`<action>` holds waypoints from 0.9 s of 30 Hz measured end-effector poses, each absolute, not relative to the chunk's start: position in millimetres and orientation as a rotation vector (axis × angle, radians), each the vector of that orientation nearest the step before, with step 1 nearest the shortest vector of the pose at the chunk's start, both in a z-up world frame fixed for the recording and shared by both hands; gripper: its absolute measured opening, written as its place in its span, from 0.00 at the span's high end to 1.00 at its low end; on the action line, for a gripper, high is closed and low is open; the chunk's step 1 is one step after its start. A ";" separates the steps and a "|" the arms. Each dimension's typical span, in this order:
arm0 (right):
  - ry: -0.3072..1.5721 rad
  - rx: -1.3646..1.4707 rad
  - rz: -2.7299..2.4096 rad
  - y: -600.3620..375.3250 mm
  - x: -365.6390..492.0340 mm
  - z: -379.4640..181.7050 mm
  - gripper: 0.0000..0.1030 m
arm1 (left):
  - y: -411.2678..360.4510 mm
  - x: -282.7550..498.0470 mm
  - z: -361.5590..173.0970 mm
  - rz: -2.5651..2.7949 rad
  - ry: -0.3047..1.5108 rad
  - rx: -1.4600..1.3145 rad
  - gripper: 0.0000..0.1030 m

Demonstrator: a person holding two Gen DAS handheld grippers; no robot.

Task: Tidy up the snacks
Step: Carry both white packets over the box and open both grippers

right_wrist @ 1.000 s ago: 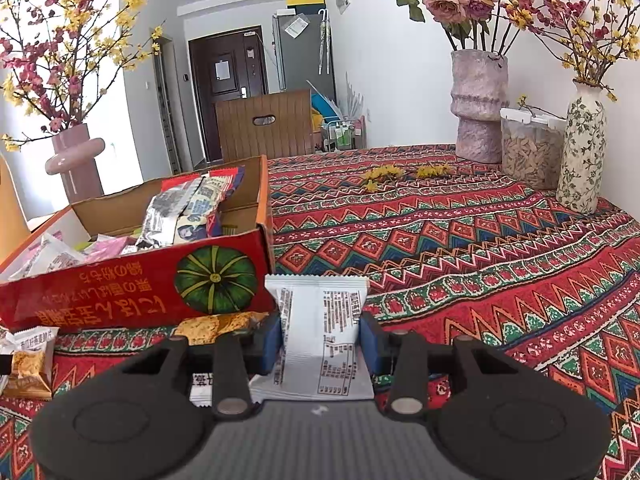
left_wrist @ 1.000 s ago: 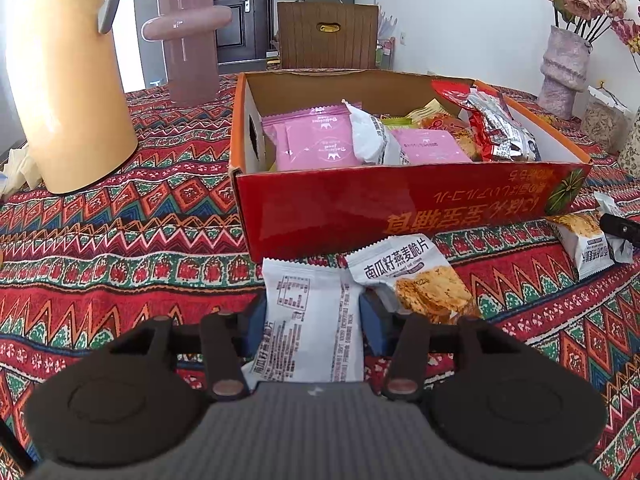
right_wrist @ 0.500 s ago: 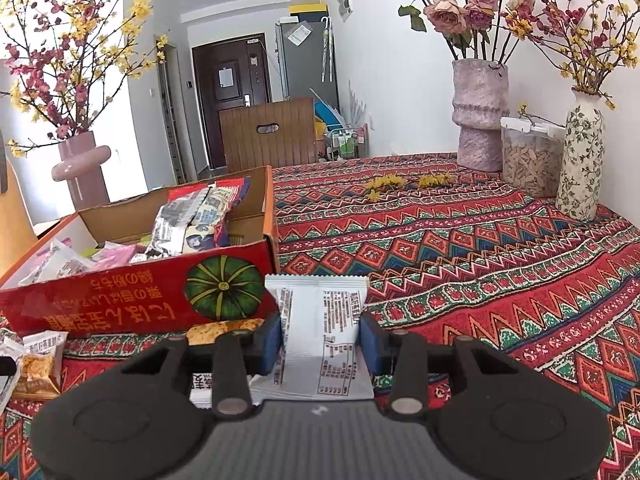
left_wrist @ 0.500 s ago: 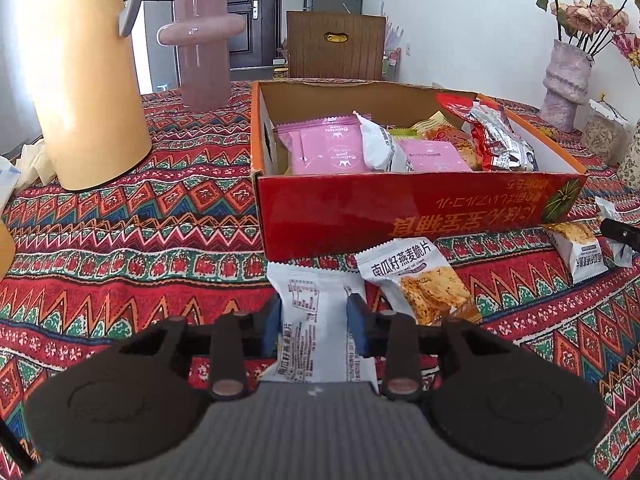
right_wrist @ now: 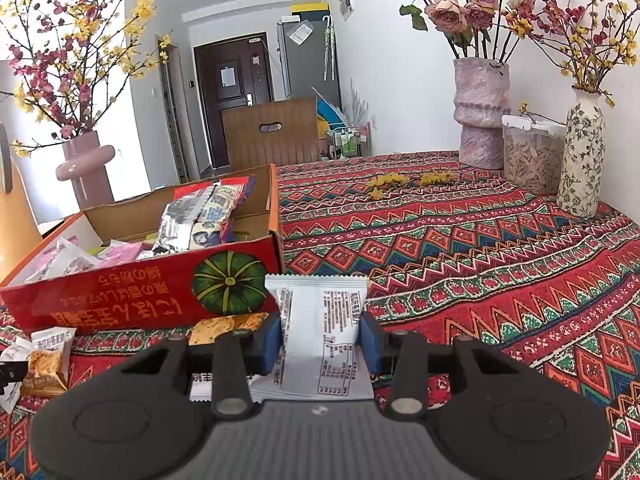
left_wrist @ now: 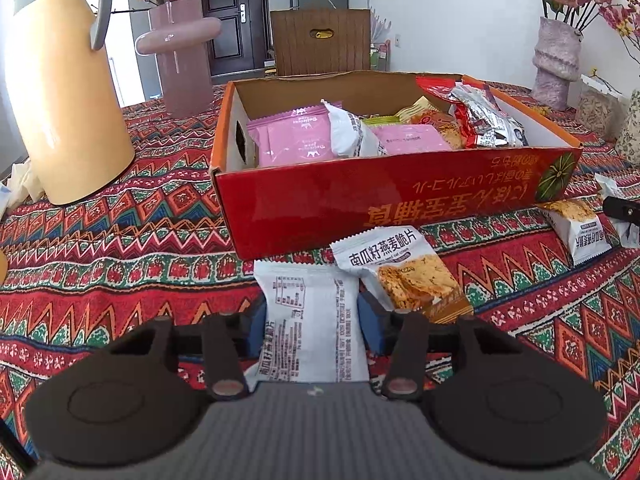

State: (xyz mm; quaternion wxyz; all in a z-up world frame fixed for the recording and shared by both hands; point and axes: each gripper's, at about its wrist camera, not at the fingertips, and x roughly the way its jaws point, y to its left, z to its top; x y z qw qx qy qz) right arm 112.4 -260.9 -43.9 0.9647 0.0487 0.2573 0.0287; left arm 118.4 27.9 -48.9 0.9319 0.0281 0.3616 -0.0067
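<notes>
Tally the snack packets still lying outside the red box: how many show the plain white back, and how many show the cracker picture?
White back up: 2, the front-wall packet and the pumpkin-corner packet.
Cracker picture up: 2, the middle packet and the right-hand packet.
Total: 4.

From my left camera the yellow jug ran off the top edge. The white packet's near end hid behind the gripper body. On the right camera, another packet lay mostly covered.
</notes>
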 end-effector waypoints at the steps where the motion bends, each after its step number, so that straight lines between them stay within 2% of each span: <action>1: 0.520 0.099 0.060 -260.7 111.8 -43.5 0.61 | 28.2 117.4 -48.7 -0.015 0.738 0.055 0.57; 6: 0.511 0.098 0.068 -258.8 108.0 -40.7 0.61 | 32.6 112.4 -46.5 -0.005 0.732 0.032 0.61; 12: 0.500 0.096 0.077 -257.1 106.4 -36.6 0.61 | 38.7 104.0 -38.2 -0.004 0.703 0.014 0.61; 27: 0.429 0.052 0.167 -226.6 120.7 -10.3 0.61 | 36.1 103.0 16.8 -0.029 0.530 0.003 0.61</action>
